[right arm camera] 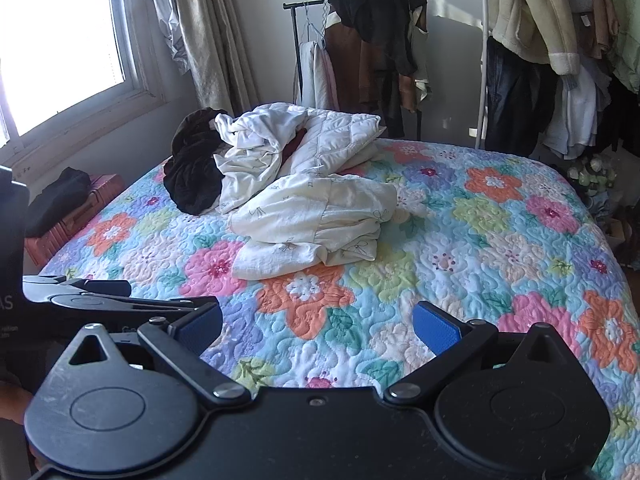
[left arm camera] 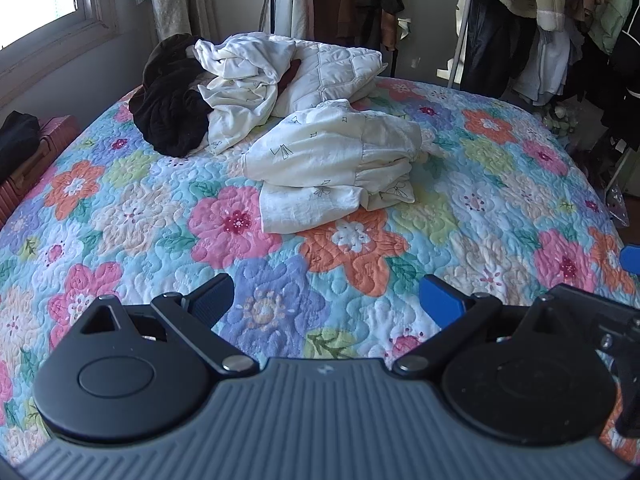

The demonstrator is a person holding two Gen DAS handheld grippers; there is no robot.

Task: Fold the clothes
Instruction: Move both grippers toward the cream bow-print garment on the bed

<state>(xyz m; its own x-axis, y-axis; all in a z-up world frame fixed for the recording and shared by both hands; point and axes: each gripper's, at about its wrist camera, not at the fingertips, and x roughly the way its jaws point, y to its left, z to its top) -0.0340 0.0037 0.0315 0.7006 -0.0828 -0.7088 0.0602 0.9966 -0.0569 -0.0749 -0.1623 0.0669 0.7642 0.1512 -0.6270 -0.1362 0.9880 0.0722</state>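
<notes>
A crumpled cream garment with small printed bows (left arm camera: 332,164) (right arm camera: 312,220) lies on the flowered quilt (left arm camera: 132,216) (right arm camera: 500,236), mid-bed. Behind it sits a heap: a dark brown garment (left arm camera: 172,104) (right arm camera: 196,168), a white garment (left arm camera: 240,80) (right arm camera: 252,148) and a white quilted piece (left arm camera: 336,72) (right arm camera: 340,136). My left gripper (left arm camera: 326,300) hovers open over the near quilt, well short of the cream garment, with nothing between its blue pads. My right gripper (right arm camera: 318,326) is open too and holds nothing. The left gripper's body (right arm camera: 80,300) shows at the left edge of the right wrist view.
A window (right arm camera: 60,40) and curtains (right arm camera: 208,36) are at the left. A reddish case (right arm camera: 76,216) with a dark cloth on it stands by the bed's left side. Clothes racks (right arm camera: 376,52) (left arm camera: 560,20) full of hanging garments stand behind and to the right.
</notes>
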